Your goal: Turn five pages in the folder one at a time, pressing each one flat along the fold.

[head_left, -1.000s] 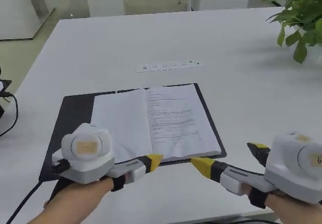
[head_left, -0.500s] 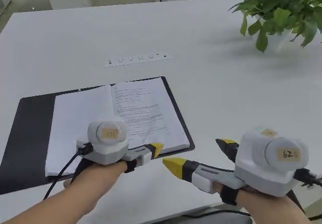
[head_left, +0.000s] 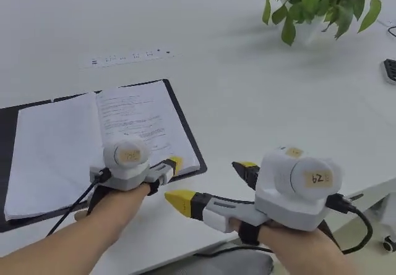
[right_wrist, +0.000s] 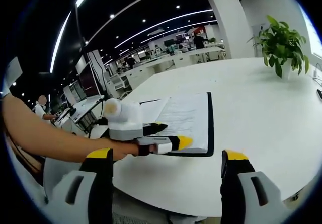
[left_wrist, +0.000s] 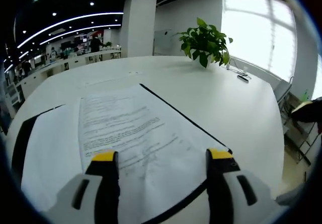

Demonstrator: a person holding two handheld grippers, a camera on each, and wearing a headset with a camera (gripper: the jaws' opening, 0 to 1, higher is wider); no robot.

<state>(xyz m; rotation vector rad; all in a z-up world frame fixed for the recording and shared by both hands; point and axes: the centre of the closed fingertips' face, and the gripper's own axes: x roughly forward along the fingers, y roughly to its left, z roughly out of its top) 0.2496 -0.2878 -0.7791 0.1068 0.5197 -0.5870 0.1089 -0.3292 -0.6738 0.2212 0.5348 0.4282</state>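
Observation:
The black folder lies open on the white table, a blank page on its left and a printed page on its right. My left gripper hovers open over the printed page's near right corner; its own view shows the printed page between the spread jaws of the left gripper. My right gripper is open, off the folder, above bare table to its right. From the right gripper I see the left gripper and the folder ahead.
A potted plant stands at the back right. A row of sockets is set into the table beyond the folder. A dark object lies at the right edge. The table's near edge runs just under both hands, with a cable trailing from each gripper.
The head camera has swung to the right. My left gripper has moved from the blank page's near edge to the printed page's near right corner. The pages lie as before.

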